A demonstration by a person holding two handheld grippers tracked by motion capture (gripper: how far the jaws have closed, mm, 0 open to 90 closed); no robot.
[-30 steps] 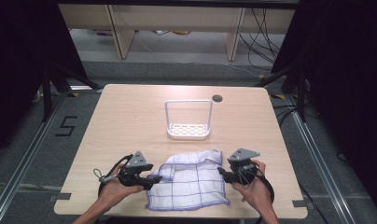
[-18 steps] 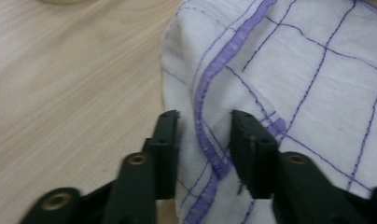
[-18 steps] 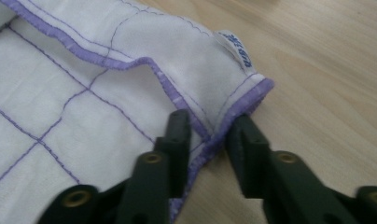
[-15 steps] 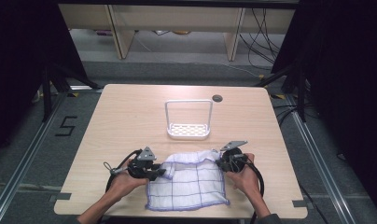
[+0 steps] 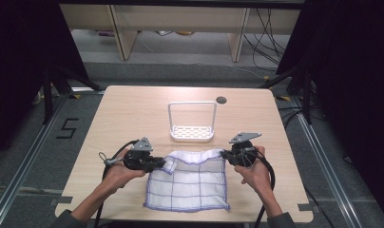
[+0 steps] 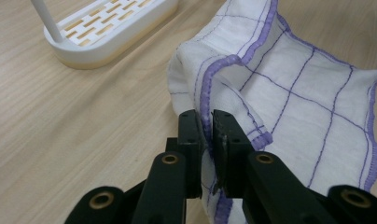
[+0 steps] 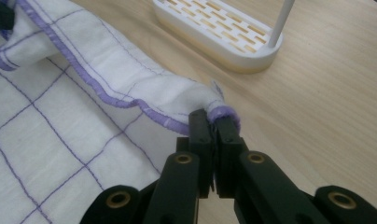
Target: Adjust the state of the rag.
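Cloth (image 5: pixel 190 178) lies on the near part of the wooden table (image 5: pixel 133 114), close to the person's edge. It is white with thin purple lines that make squares, and it has a purple stitched edge. Its near part rests flat on the wood. Its far edge is lifted up and hangs between the two grippers.

The left gripper (image 5: pixel 158 163) sits at the far left corner of the cloth. Its jaws have just been closing, and in the left gripper view (image 6: pixel 208 135) they are clamped on the purple edge, with a fold of cloth pinched between them. The person's left hand (image 5: pixel 119 172) holds this gripper, and a black cable loops from it.

The right gripper (image 5: pixel 226 155) sits at the far right corner. Its jaws have just been closing too, and in the right gripper view (image 7: pixel 213 128) they are pressed tight on the cloth's corner, which bunches up at the tips. The person's right hand (image 5: pixel 256 172) holds it.

A white rack (image 5: pixel 192 121) with a slotted base and a tall thin handle stands on the table just beyond the cloth, not touching it. A small dark round hole (image 5: pixel 221 100) is in the table behind the rack.
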